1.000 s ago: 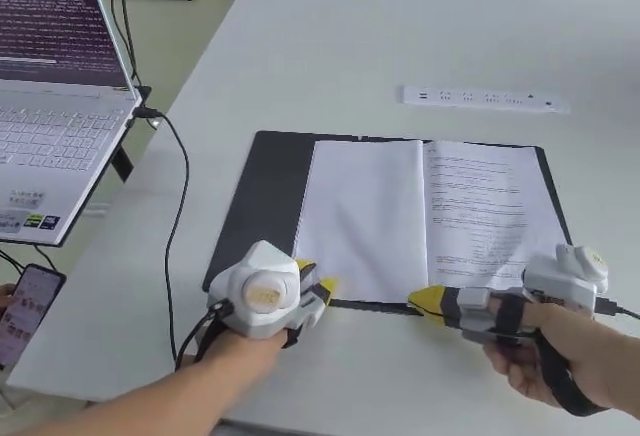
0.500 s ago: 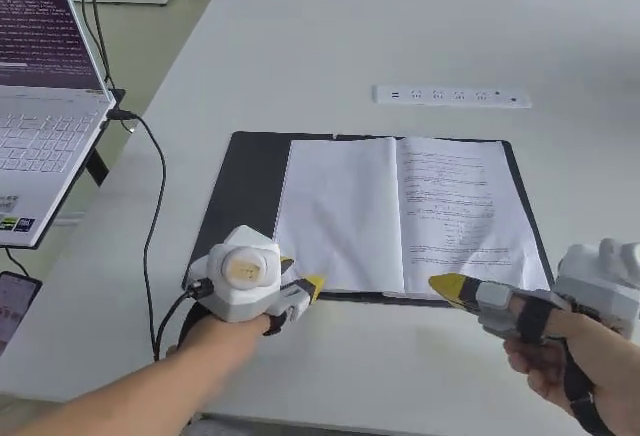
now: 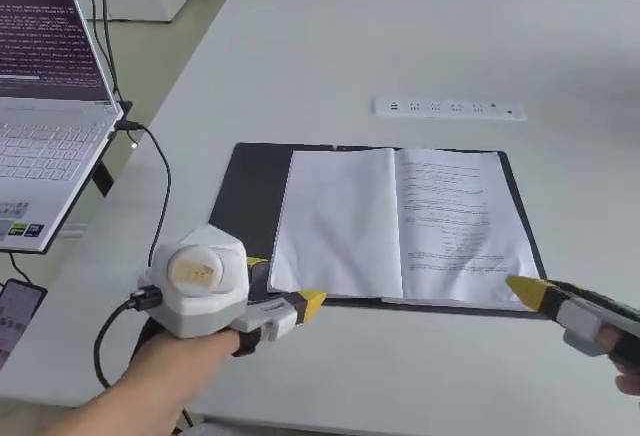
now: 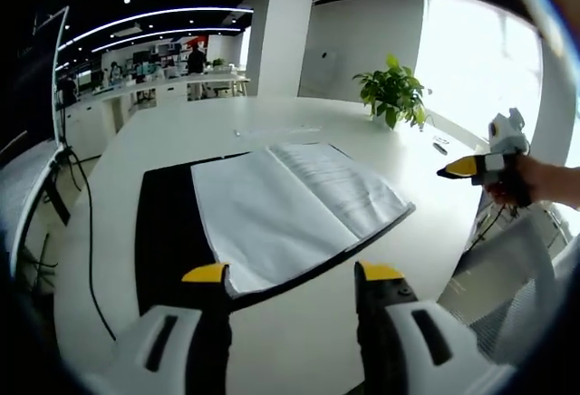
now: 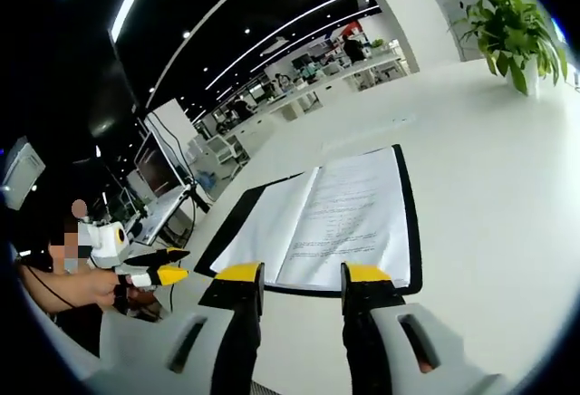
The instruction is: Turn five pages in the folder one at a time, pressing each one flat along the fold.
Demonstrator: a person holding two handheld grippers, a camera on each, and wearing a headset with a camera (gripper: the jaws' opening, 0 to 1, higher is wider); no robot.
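The black folder point(image 3: 250, 191) lies open on the white table point(image 3: 400, 366), a blank white page point(image 3: 340, 221) on its left and a printed page point(image 3: 450, 221) on its right. My left gripper point(image 3: 285, 284) hovers open off the folder's near left corner, nothing between its jaws. In the left gripper view the left gripper point(image 4: 292, 273) frames the folder point(image 4: 168, 232) at its near edge. My right gripper point(image 3: 530, 293) sits off the near right corner. In the right gripper view the right gripper point(image 5: 303, 273) stands open and empty just short of the folder point(image 5: 408, 223).
An open laptop point(image 3: 40, 106) stands at the far left with a black cable point(image 3: 165, 206) trailing along the table's edge. A phone point(image 3: 15, 306) lies below it. A white power strip point(image 3: 448, 108) rests behind the folder. A potted plant point(image 4: 394, 91) stands further off.
Both grippers have drawn back from the folder's near edge: the left one leftward and nearer to me, the right one out to the right. The pages lie as before.
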